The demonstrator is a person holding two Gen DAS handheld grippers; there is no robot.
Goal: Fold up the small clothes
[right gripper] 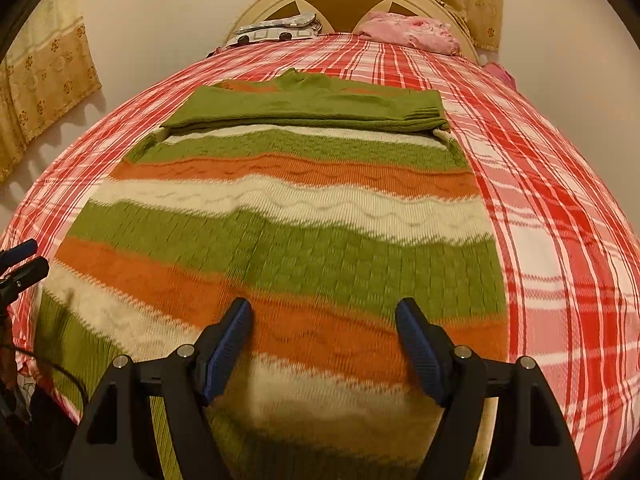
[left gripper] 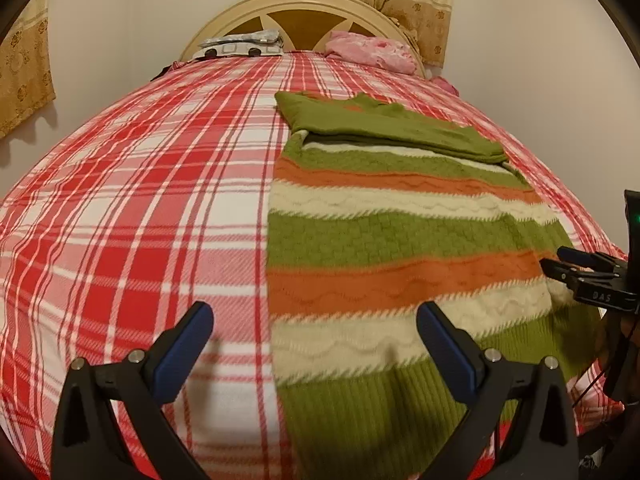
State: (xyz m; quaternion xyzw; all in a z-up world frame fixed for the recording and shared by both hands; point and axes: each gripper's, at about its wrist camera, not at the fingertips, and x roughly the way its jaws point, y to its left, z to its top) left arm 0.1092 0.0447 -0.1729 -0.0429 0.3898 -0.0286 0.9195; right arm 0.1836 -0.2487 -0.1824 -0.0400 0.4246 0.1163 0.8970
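A knit sweater (left gripper: 392, 240) with green, orange and cream stripes lies flat on the bed, its green sleeves folded across the chest at the far end. It fills the right wrist view (right gripper: 288, 224). My left gripper (left gripper: 314, 320) is open and empty, hovering over the sweater's left hem edge. My right gripper (right gripper: 324, 320) is open and empty above the lower stripes near the hem. The right gripper also shows at the right edge of the left wrist view (left gripper: 560, 260). The left gripper shows at the left edge of the right wrist view (right gripper: 24, 260).
A red and white plaid bedspread (left gripper: 140, 208) covers the bed. A cream headboard (left gripper: 304, 4) stands at the far end, with a grey patterned pillow (left gripper: 240, 42) and pink bedding (left gripper: 372, 50) before it. Yellow curtains (left gripper: 24, 68) hang on the walls.
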